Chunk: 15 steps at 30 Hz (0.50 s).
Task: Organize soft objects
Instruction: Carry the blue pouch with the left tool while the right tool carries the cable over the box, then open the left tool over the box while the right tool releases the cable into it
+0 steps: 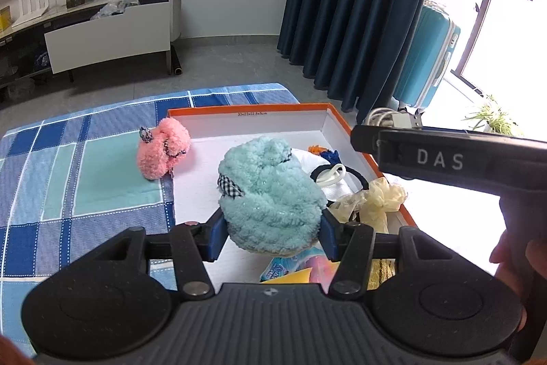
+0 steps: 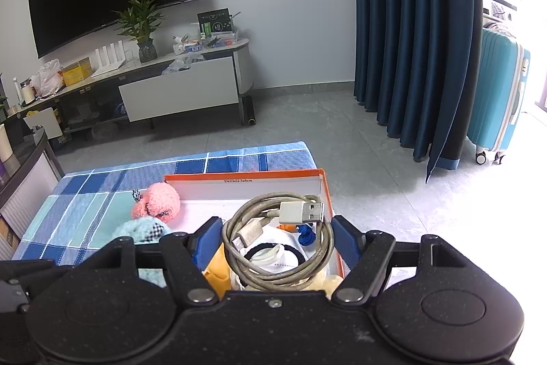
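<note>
**Fuzzy slipper and cable held over the sorting box**

A teal plush slipper (image 1: 270, 194) is pinched between the left claw (image 1: 271, 236) pads, held over the orange-rimmed box (image 1: 342, 122), seemingly for sorting. Its pink mate (image 1: 162, 153) lies on the checked blue cloth (image 1: 85, 159) beside the box. The right claw (image 2: 275, 238) clasps a coiled USB cable (image 2: 273, 242) across wide-set jaws. Its housing reads "DAS"; the box wall "33x23x12.5x5cm".

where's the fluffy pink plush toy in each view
Left wrist view: the fluffy pink plush toy lies left of centre on the blue checked cloth, against the left wall of the orange-rimmed white box.
Right wrist view: the toy is lower left of centre, by the box's far left corner.
Shared landmark: the box's far wall with its printed size label.
</note>
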Each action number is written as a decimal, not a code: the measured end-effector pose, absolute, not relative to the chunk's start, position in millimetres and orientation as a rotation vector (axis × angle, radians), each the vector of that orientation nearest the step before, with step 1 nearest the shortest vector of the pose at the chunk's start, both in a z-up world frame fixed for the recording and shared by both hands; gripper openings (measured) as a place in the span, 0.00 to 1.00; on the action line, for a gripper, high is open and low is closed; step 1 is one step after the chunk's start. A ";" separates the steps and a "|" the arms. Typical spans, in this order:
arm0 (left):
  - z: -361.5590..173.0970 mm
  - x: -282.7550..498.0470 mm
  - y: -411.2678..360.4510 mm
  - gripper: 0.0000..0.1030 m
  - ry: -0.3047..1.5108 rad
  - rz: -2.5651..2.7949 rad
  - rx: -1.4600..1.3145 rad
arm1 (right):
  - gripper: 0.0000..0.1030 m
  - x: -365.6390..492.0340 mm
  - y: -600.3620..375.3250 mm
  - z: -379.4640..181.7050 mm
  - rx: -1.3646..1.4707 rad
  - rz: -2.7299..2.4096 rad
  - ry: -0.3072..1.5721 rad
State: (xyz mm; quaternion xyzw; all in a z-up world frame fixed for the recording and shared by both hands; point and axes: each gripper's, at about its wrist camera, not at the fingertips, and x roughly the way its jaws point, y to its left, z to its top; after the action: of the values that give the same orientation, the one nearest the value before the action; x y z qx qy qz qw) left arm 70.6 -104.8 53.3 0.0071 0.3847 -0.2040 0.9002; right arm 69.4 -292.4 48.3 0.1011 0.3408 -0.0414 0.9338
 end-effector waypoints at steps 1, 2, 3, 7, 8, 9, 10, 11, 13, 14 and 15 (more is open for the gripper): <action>52.8 72.1 -105.2 0.53 0.799 -0.428 0.010 | 0.82 70.6 -293.1 46.7 0.208 -0.084 0.699; 52.2 73.2 -105.6 0.53 0.800 -0.437 0.002 | 0.82 73.3 -293.9 45.8 0.209 -0.082 0.701; 51.6 74.2 -105.7 0.53 0.802 -0.440 -0.002 | 0.82 75.7 -293.5 44.7 0.211 -0.080 0.705; 48.6 76.8 -109.7 0.53 0.810 -0.456 0.002 | 0.82 87.1 -295.7 41.4 0.211 -0.071 0.713; 47.9 77.8 -109.8 0.53 0.811 -0.459 0.003 | 0.82 90.6 -296.0 40.7 0.210 -0.068 0.715; 47.2 78.7 -109.9 0.53 0.812 -0.463 0.001 | 0.82 94.5 -296.6 40.0 0.209 -0.064 0.718; 46.4 79.2 -109.6 0.53 0.813 -0.467 -0.002 | 0.82 98.3 -296.7 39.0 0.204 -0.060 0.723; 45.6 80.0 -109.5 0.53 0.815 -0.468 -0.003 | 0.82 103.3 -296.0 37.9 0.196 -0.055 0.727; 44.1 81.3 -110.4 0.53 0.818 -0.471 -0.006 | 0.82 110.8 -295.7 37.0 0.186 -0.050 0.721; 43.5 81.9 -111.5 0.53 0.821 -0.476 -0.004 | 0.82 114.8 -296.2 36.3 0.186 -0.039 0.714; 43.2 81.9 -112.7 0.53 0.822 -0.480 -0.001 | 0.82 118.6 -296.4 35.6 0.189 -0.033 0.707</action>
State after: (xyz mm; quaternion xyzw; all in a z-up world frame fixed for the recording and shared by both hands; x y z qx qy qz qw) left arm 81.9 -112.7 43.2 -0.0007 0.3958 -0.2308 0.8889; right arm 118.6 -296.4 35.6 0.0924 0.3455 -0.0161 0.9337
